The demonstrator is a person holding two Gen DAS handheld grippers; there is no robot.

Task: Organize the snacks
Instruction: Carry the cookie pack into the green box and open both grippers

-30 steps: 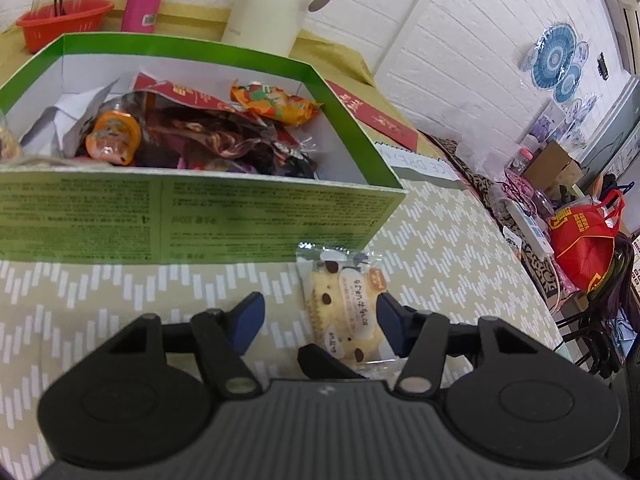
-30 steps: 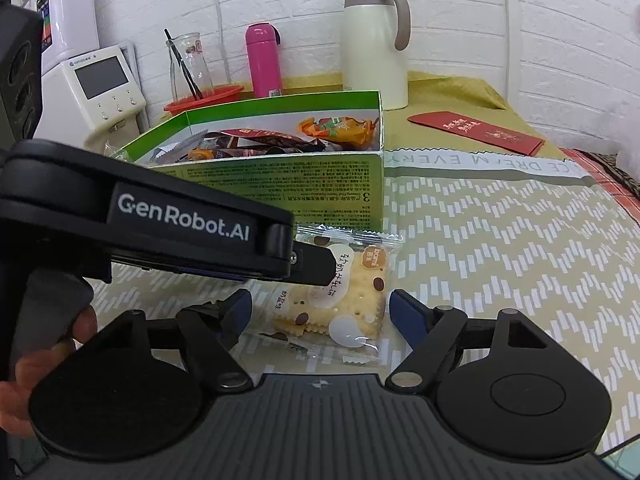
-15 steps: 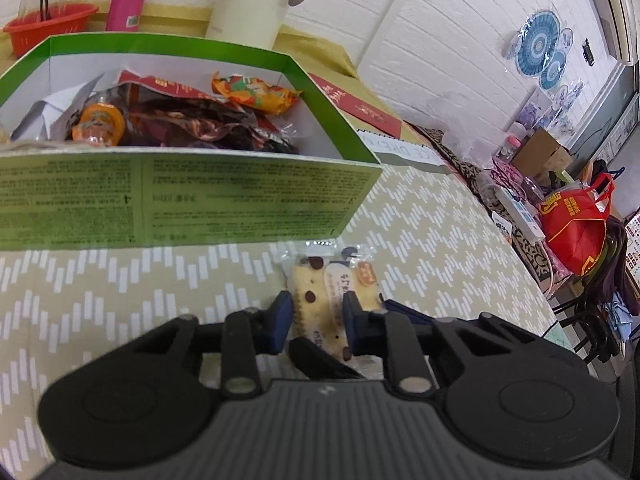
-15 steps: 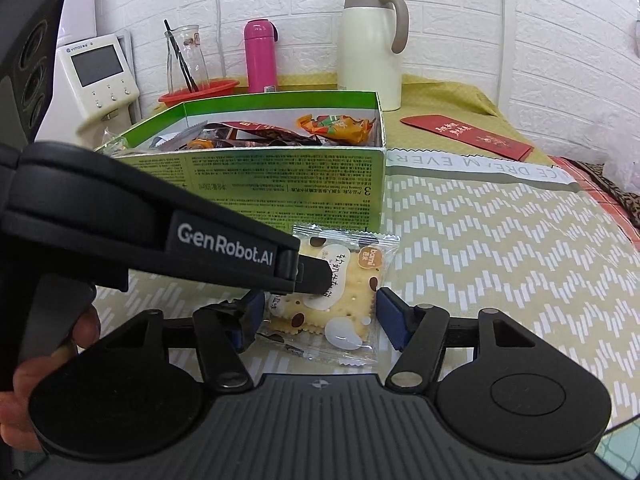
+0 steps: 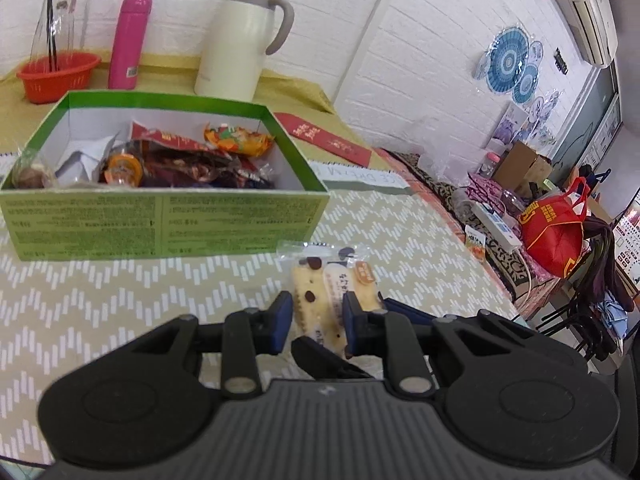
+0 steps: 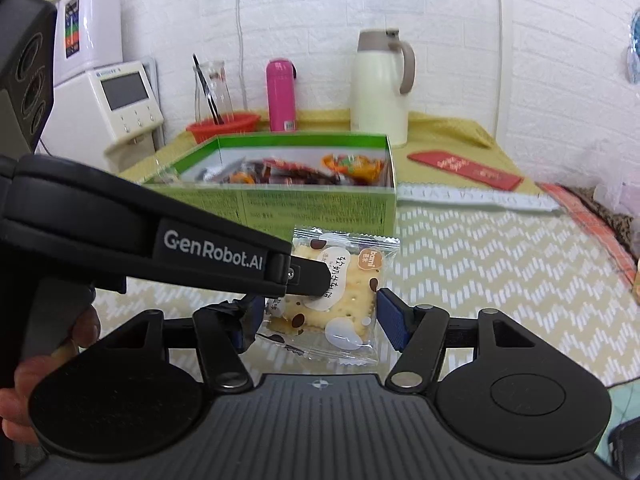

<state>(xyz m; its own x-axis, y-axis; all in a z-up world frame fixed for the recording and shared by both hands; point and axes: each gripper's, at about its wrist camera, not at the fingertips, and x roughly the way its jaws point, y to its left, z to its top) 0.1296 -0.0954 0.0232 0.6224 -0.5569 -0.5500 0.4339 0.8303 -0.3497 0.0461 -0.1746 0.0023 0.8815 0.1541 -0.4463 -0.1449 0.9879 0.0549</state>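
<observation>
A clear-wrapped cracker packet [image 5: 326,296] with brown dots is lifted off the zigzag tablecloth. My left gripper [image 5: 316,320] is shut on it edgewise. It also shows in the right wrist view [image 6: 340,292], where the left gripper [image 6: 316,278] reaches in from the left and pinches it. My right gripper [image 6: 316,324] is open, its blue pads on either side of the packet without touching it. The green open box [image 5: 168,220] with several wrapped snacks stands just beyond; it also shows in the right wrist view [image 6: 304,204].
Behind the box stand a cream thermos jug [image 5: 244,40], a pink bottle [image 5: 128,40] and a red basket [image 5: 56,76]. A red envelope [image 5: 324,140] lies to the right. A white appliance [image 6: 116,108] stands far left. The table edge falls away on the right.
My left gripper closed on the cracker packet and lifted it off the cloth, pulling back from the box. My right gripper stayed open around it and rose too.
</observation>
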